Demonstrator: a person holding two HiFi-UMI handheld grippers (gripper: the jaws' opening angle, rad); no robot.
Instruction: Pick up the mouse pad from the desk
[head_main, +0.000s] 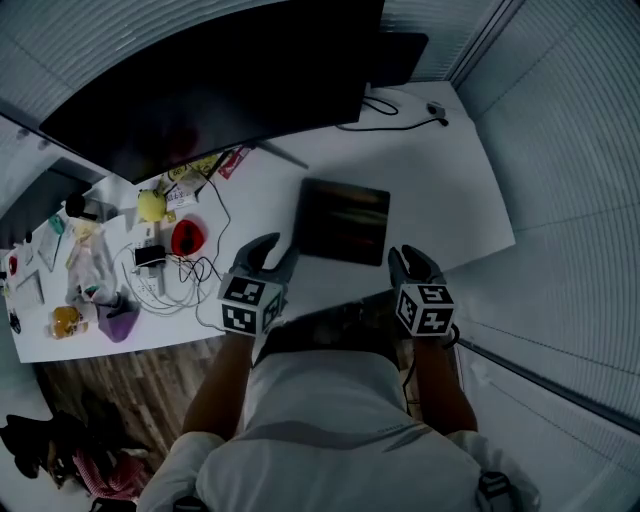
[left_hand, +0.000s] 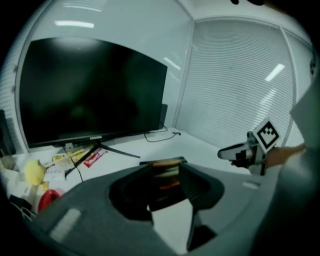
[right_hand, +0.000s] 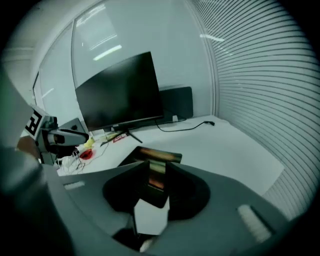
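The dark rectangular mouse pad lies flat on the white desk, in front of the monitor. My left gripper hovers just off the pad's near left corner, and my right gripper just off its near right corner. Both are open with nothing between the jaws. In the left gripper view the pad shows through the gap of the left gripper, with the right gripper off to the side. In the right gripper view the pad lies just beyond the right gripper.
A large black monitor stands behind the pad, its stand leg reaching forward. Left of the pad lie a red object, a yellow ball, tangled cables and a purple item. The person stands at the desk's near edge.
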